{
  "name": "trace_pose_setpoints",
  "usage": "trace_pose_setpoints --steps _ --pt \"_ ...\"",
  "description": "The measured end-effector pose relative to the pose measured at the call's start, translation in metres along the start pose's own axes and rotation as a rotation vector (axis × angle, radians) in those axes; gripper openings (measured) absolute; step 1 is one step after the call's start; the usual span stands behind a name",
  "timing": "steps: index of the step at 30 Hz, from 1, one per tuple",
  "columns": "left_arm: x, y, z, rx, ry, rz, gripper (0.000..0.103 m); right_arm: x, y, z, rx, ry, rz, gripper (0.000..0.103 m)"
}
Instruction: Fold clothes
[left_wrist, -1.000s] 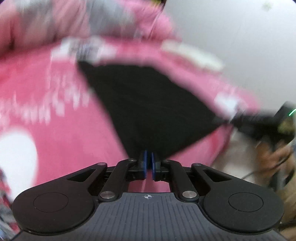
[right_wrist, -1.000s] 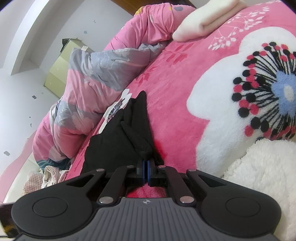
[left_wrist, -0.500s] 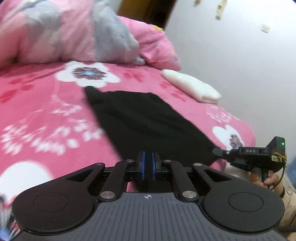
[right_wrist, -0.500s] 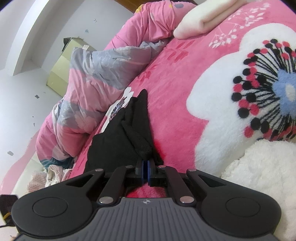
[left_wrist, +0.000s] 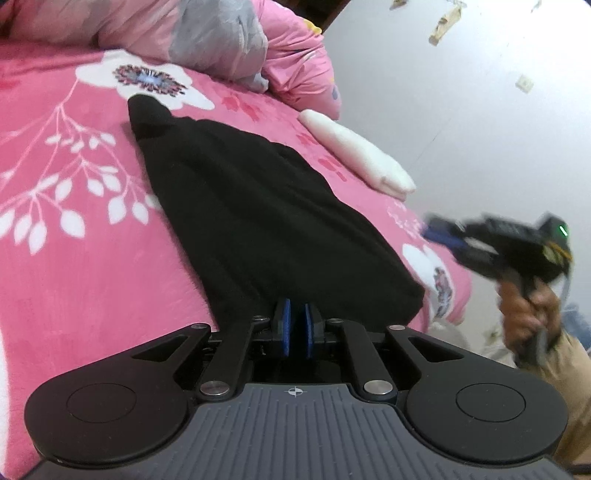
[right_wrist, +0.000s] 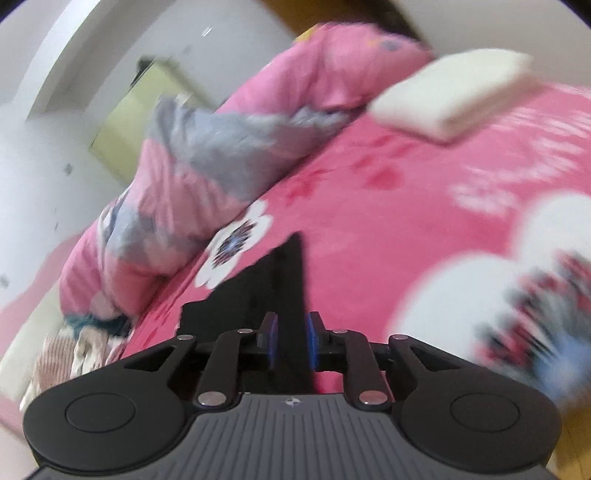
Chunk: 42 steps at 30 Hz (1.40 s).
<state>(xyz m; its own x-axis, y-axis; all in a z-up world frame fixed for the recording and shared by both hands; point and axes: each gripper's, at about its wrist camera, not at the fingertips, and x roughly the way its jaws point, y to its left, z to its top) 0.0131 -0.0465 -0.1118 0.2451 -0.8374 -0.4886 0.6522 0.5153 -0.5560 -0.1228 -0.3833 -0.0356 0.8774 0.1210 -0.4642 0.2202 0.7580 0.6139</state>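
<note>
Two views split the scene: only the left wrist shows the right gripper (left_wrist: 437, 230) in a hand (left_wrist: 528, 306) off the bed's edge, only the right wrist a yellowish cabinet (right_wrist: 122, 129). The black garment (left_wrist: 258, 221) lies flat on the pink blanket (left_wrist: 74, 258). Earlier the right gripper pinched cloth; it has lifted away, its jaws have just been opening, nothing gripped. The left gripper (left_wrist: 295, 321) points downward, nearly closed at the garment's near edge; grip unclear.
</note>
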Motion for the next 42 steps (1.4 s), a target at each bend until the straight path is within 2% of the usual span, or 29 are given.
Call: trace_pose_setpoints --steps 6,9,11,21,24,27,29,37,42 --pt "0.001 0.010 -0.002 -0.018 0.000 -0.055 0.009 0.089 0.027 0.047 -0.079 0.155 0.003 0.023" --pt "0.001 0.015 -0.003 -0.033 -0.001 -0.078 0.009 0.124 0.031 0.061 -0.116 0.201 -0.025 0.025" --pt "0.001 0.017 -0.005 -0.031 -0.004 -0.086 0.009 0.145 0.033 0.069 -0.126 0.233 -0.033 0.031" --pt "-0.001 0.022 -0.007 -0.031 -0.007 -0.121 0.009 0.197 0.043 0.080 -0.231 0.347 -0.073 0.034" --pt "-0.003 0.021 -0.008 -0.024 -0.008 -0.123 0.009 0.204 0.044 0.080 -0.259 0.344 -0.081 0.033" --pt "-0.003 0.020 -0.008 -0.018 -0.010 -0.121 0.009 0.207 0.050 0.080 -0.299 0.325 -0.071 0.019" --pt "-0.004 0.018 -0.009 -0.014 -0.011 -0.117 0.009 0.205 0.055 0.079 -0.331 0.295 -0.081 0.004" --pt "-0.003 0.018 -0.007 -0.019 -0.012 -0.107 0.009 0.192 0.071 0.076 -0.447 0.154 -0.154 0.002" --pt "-0.004 0.013 -0.004 -0.027 -0.009 -0.086 0.009 0.194 0.062 0.079 -0.425 0.137 -0.194 0.001"
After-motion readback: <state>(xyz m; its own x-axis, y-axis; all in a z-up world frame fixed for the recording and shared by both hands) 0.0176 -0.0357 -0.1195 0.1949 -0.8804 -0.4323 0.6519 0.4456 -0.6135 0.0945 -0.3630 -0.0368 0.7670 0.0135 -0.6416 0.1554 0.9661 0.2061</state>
